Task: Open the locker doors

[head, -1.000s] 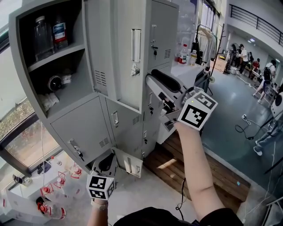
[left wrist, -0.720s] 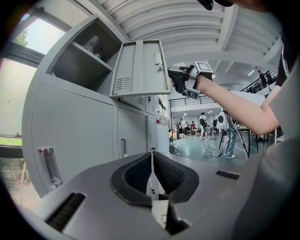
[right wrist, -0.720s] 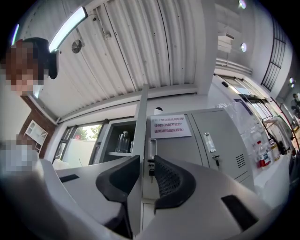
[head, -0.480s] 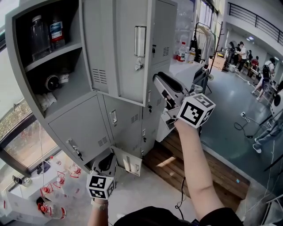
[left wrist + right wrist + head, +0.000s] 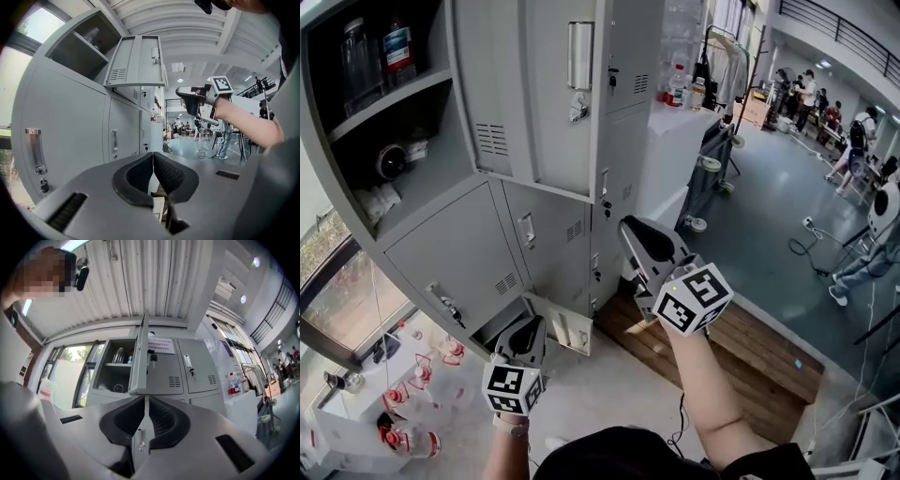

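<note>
The grey locker bank (image 5: 455, 262) fills the head view's left. Its upper door (image 5: 548, 94) stands swung out, baring shelves with bottles (image 5: 370, 56). A small bottom door (image 5: 561, 330) also hangs ajar. My right gripper (image 5: 630, 234) sits low beside the closed lower doors (image 5: 605, 202), touching none. Its jaws have just been closing and now stand shut with nothing between them; the right gripper (image 5: 146, 401) points up at the open door's edge (image 5: 140, 357). My left gripper (image 5: 525, 330) hovers by the bottom door. The left gripper (image 5: 153, 157) is shut and empty.
A white counter (image 5: 670, 127) with bottles stands right of the lockers, a clothes rack (image 5: 722, 56) behind it. A wooden platform (image 5: 741, 356) lies at the lockers' foot. Red-capped bottles (image 5: 403, 422) sit at lower left. People (image 5: 811, 94) stand far back.
My right gripper has dropped from beside the upper door's lock to the lower lockers, and its jaws have drawn together. The left gripper has barely shifted.
</note>
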`<state>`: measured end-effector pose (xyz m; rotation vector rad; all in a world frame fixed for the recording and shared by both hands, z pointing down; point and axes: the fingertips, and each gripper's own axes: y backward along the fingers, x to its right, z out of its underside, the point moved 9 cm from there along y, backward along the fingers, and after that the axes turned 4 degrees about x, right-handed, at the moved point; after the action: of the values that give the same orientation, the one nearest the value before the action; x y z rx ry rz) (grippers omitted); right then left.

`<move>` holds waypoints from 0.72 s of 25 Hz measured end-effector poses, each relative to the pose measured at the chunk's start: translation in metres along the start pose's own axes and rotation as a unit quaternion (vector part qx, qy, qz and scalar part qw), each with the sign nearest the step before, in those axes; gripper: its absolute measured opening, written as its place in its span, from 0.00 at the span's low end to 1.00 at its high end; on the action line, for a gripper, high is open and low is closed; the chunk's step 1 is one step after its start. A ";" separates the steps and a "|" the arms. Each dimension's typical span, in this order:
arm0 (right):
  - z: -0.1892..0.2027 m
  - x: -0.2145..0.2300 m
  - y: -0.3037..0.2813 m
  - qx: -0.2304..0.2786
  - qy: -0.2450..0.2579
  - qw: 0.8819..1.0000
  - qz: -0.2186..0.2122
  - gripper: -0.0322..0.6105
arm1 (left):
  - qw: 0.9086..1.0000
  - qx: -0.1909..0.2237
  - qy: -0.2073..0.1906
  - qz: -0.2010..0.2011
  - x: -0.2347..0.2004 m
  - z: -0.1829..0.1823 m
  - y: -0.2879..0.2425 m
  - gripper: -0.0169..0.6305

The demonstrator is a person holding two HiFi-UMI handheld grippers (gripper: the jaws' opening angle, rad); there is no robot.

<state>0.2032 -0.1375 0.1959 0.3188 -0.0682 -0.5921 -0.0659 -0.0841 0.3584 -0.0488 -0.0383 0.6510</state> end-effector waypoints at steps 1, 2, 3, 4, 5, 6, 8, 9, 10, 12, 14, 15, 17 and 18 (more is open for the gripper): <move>0.009 -0.005 0.008 -0.009 0.011 1.000 0.009 0.13 | 1.000 0.002 0.000 0.003 0.002 0.001 -0.001 0.06; 0.017 -0.011 0.016 -0.017 0.021 1.000 0.017 0.12 | 1.000 0.005 0.000 0.005 0.003 0.003 -0.001 0.06; 0.025 -0.016 0.024 -0.024 0.028 0.999 0.023 0.12 | 1.000 0.007 0.000 0.008 0.005 0.005 -0.002 0.06; 0.033 -0.021 0.032 -0.031 0.034 0.999 0.027 0.12 | 1.000 0.007 -0.001 0.010 0.006 0.008 -0.003 0.06; 0.041 -0.027 0.039 -0.040 0.041 0.998 0.030 0.12 | 1.000 0.008 0.000 0.014 0.007 0.011 -0.004 0.06; 0.049 -0.033 0.046 -0.050 0.048 0.997 0.032 0.12 | 1.000 0.007 0.001 0.019 0.009 0.013 -0.005 0.06; 0.065 -0.043 0.059 -0.069 0.053 0.995 0.039 0.12 | 1.000 0.007 0.005 0.030 0.013 0.017 -0.006 0.06; 0.074 -0.048 0.066 -0.077 0.051 0.995 0.043 0.12 | 0.999 0.006 0.006 0.035 0.016 0.019 -0.006 0.06; 0.082 -0.052 0.072 -0.086 0.049 0.994 0.046 0.12 | 0.999 0.004 0.007 0.040 0.019 0.021 -0.006 0.06; 0.097 -0.061 0.084 -0.104 0.057 0.992 0.046 0.12 | 0.999 -0.003 0.008 0.049 0.024 0.025 -0.006 0.06; 0.113 -0.069 0.095 -0.126 0.072 0.988 0.045 0.12 | 0.998 -0.008 0.007 0.059 0.029 0.029 -0.005 0.06; 0.120 -0.073 0.101 -0.136 0.079 0.987 0.045 0.12 | 0.998 -0.010 0.007 0.063 0.031 0.031 -0.004 0.06; 0.132 -0.080 0.111 -0.149 0.084 0.984 0.046 0.12 | 0.997 -0.015 0.008 0.073 0.033 0.036 0.000 0.06; 0.136 -0.082 0.116 -0.154 0.080 0.984 0.050 0.12 | 0.997 -0.017 0.007 0.078 0.035 0.039 0.001 0.06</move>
<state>0.1768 -0.0382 0.3643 0.0602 0.1600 -0.4671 -0.0412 -0.0606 0.3983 -0.0890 -0.0319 0.8071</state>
